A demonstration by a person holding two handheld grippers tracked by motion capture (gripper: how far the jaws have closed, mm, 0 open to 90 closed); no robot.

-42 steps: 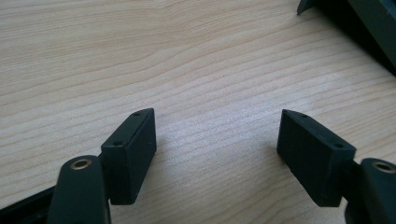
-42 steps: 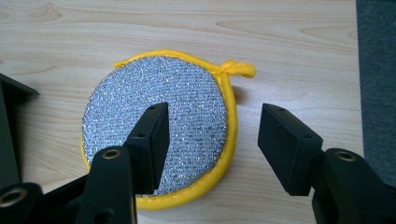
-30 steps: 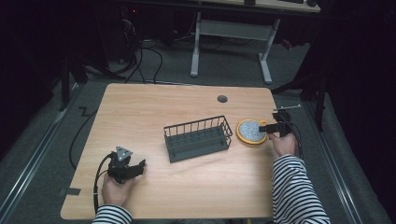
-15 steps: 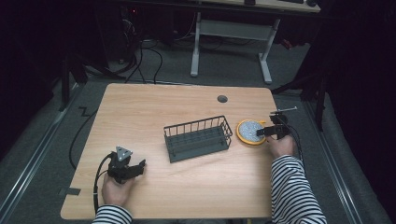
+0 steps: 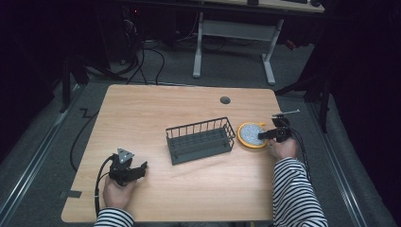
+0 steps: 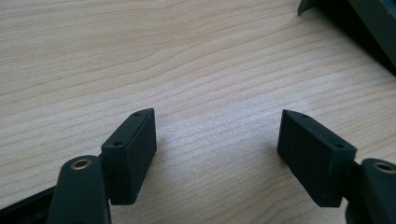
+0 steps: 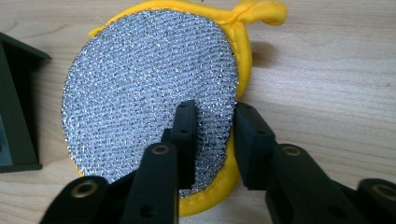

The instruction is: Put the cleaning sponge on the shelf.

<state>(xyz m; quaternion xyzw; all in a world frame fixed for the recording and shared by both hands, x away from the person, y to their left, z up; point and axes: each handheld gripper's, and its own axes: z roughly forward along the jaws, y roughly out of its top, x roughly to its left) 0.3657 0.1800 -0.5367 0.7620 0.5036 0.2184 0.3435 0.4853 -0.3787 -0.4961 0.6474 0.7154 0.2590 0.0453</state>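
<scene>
While nipping the near rim of the scrubber (image 7: 149, 88) with the right tongs (image 7: 212, 140), closing down to a narrow gap, with one jaw pressing on the silver mesh face and the other bearing against the yellow cloth edge. Lying just to the right of the wire rack (image 5: 201, 140), near it but apart, toward the right side of the table (image 5: 156, 109). Probably dealing with something light and soft here: padded cloth under a rough metallic mesh, likely sagging or folding when lifted by one edge, hardly slipping thanks to the coarse weave, and not breaking if dropped. Judging the rim as the sensible hold, taking a deep enough bite to catch both mesh and padding; also possibly hooking the small yellow loop (image 7: 261, 11) at the far side, though offering less to grip. Resting the left tongs (image 5: 137, 171) low on the table near the front left corner, gaping wide and holding nothing, with bare wood between the jaws in the left gripper view. Leaving plenty of open table to the left and behind the rack, apart from a small round hole (image 5: 225, 100) near the back edge; watching the rack's upright wire wall beside the scrubber, and the table's right edge close behind the right hand.
</scene>
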